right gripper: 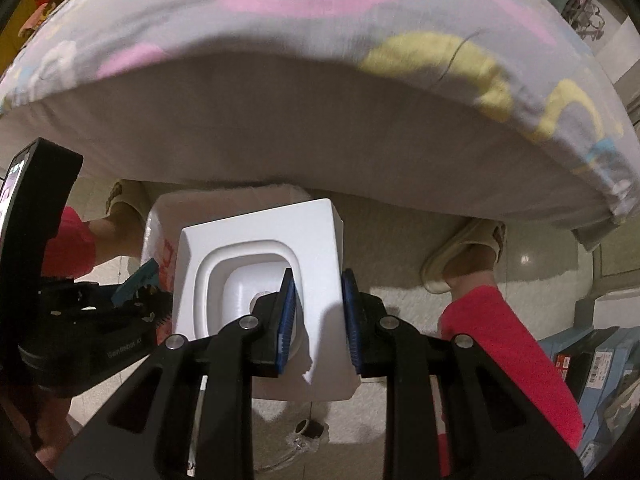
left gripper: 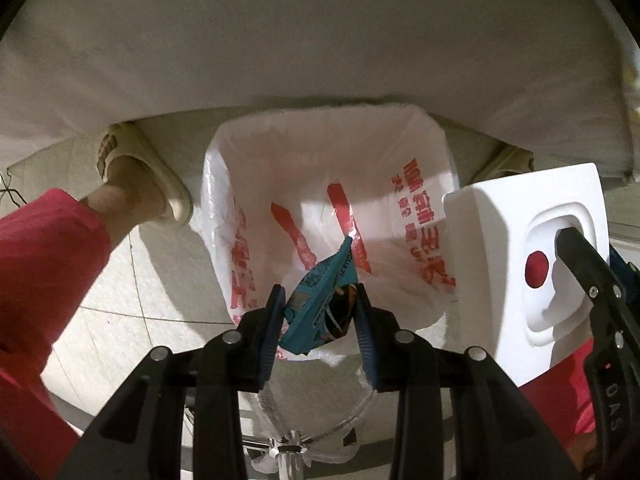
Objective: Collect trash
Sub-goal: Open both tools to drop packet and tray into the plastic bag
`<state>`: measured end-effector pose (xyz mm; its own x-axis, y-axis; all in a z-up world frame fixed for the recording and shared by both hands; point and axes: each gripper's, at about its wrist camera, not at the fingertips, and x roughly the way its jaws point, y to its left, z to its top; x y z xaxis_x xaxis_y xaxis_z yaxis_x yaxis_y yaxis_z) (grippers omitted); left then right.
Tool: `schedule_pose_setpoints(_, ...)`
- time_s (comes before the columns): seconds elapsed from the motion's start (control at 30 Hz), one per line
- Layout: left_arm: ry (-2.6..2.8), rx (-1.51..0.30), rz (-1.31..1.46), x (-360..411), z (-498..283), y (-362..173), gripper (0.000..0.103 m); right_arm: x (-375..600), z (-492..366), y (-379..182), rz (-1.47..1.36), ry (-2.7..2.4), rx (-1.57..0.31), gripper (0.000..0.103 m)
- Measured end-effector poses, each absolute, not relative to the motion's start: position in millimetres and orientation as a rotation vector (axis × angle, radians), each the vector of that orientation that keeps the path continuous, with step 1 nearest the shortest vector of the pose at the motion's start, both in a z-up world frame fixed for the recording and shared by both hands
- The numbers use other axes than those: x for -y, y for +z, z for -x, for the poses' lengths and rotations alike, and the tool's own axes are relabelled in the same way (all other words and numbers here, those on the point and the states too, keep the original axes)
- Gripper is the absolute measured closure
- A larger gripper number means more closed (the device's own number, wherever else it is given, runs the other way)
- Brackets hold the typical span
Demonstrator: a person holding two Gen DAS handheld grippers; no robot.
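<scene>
1. The left claw (left gripper: pixel 320 320) points down over the bag-lined bin (left gripper: pixel 328 216), clamped on a teal wrapper (left gripper: pixel 320 300).
2. The right claw (right gripper: pixel 318 312), beside it, grips the wall of a white foam block (right gripper: pixel 260 276) above the floor.

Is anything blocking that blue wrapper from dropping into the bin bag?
Nothing visible. The left gripper holds the blue wrapper right over the open bin bag. The white lid, held by the right gripper, is off to the right side, clear of the opening.
</scene>
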<state>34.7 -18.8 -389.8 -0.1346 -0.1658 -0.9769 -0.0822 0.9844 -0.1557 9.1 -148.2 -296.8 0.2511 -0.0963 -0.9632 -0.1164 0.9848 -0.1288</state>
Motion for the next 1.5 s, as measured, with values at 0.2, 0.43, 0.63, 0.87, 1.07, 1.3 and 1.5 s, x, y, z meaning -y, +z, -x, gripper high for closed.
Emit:
schedule_pose_setpoints(0.2, -0.056, -1.765, 0.194, 18.5, -39.0, -414.1, 0.069, 148.5, -17.3, -321.2, 0.195, -0.001, -1.356, 0.080)
schedule_pose_setpoints(0.43, -0.058, -1.805, 0.222, 19.8, -41.7, -435.9, 0.069, 143.5, -21.1, -343.0, 0.209, -0.002, -1.391, 0.080)
schedule_pose_setpoints(0.63, -0.049, -1.836, 0.225, 19.6, -42.7, -450.4, 0.069, 140.4, -24.6, -363.8, 0.230, -0.005, -1.426, 0.080)
schedule_pose_setpoints(0.87, -0.043, -1.859, 0.219, 21.9, -42.2, -458.1, 0.069, 136.4, -32.7, -381.7, 0.239, 0.001, -1.453, 0.080)
schedule_pose_setpoints(1.07, -0.023, -1.898, 0.219, 18.6, -40.5, -471.7, 0.069, 130.2, -35.4, -394.4, 0.269, 0.008, -1.465, 0.079)
schedule_pose_setpoints(1.3, -0.015, -1.926, 0.265, 14.0, -40.5, -479.6, 0.068, 126.6, -37.8, -399.8, 0.275, 0.023, -1.475, 0.079)
schedule_pose_setpoints(1.5, 0.003, -1.943, 0.282, 10.9, -39.4, -483.5, 0.063, 127.7, -39.7, -406.6, 0.255, 0.042, -1.493, 0.078)
